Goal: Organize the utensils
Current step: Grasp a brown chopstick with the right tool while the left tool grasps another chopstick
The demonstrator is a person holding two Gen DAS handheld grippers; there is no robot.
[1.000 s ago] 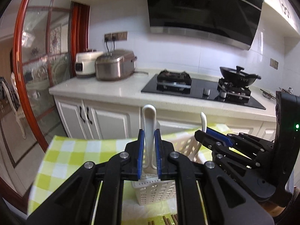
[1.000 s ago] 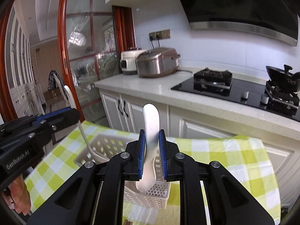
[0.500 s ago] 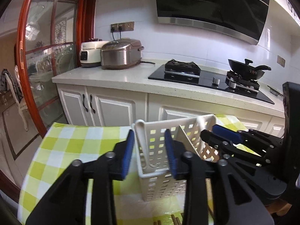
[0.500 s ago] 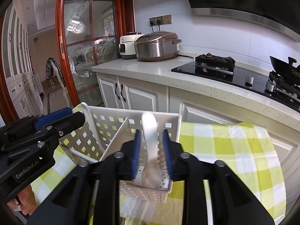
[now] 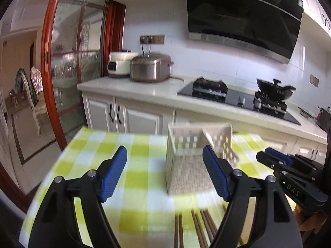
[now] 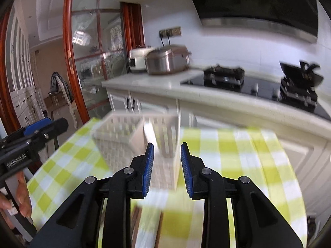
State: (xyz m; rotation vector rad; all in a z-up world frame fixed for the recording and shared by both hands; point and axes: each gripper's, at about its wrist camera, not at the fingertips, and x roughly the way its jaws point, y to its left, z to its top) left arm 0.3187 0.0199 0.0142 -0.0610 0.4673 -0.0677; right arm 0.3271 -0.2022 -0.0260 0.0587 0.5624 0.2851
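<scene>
Both claws empty, chopsticks next on the checked cloth

My left gripper (image 5: 164, 172) has just been spreading its jaws and nothing sits between them; my right gripper (image 6: 167, 166) stands partly spread, also empty. Just beyond both stands the white perforated utensil basket (image 5: 192, 161), a pale spoon handle (image 6: 150, 136) leaning in its right compartment. Below the left claw lie dark wooden chopsticks (image 5: 198, 227) flat on the green checked tablecloth (image 5: 132, 148). I judge them light, stiff, thin and prone to rolling, so I would pinch them across the middle as a bundle.
</scene>
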